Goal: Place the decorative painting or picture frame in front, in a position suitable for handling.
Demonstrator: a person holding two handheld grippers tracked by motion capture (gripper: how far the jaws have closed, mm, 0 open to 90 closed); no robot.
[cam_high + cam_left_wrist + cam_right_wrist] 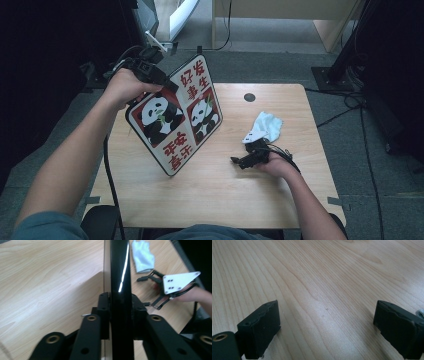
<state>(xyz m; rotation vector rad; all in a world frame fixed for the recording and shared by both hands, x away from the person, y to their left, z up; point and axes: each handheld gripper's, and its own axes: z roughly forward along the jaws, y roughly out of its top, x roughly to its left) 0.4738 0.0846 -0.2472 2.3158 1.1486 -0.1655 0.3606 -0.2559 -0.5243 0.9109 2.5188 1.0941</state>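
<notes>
My left gripper (150, 70) clamps the top edge of the panda picture board (175, 115), its pads tight on both faces of the panel; in the left gripper view the board (120, 277) runs edge-on straight away from between my jaws. The board is lifted over the left half of the wooden table (280, 200), tilted, its printed face turned toward me and to the right. Its long axis slants from the upper corner at the far side down to the lower corner nearest me, above the tabletop. My right gripper (245, 161) rests low at the table's right side, jaws spread wide with only bare wood between them. A crumpled white cloth (264, 127) lies just beyond it.
</notes>
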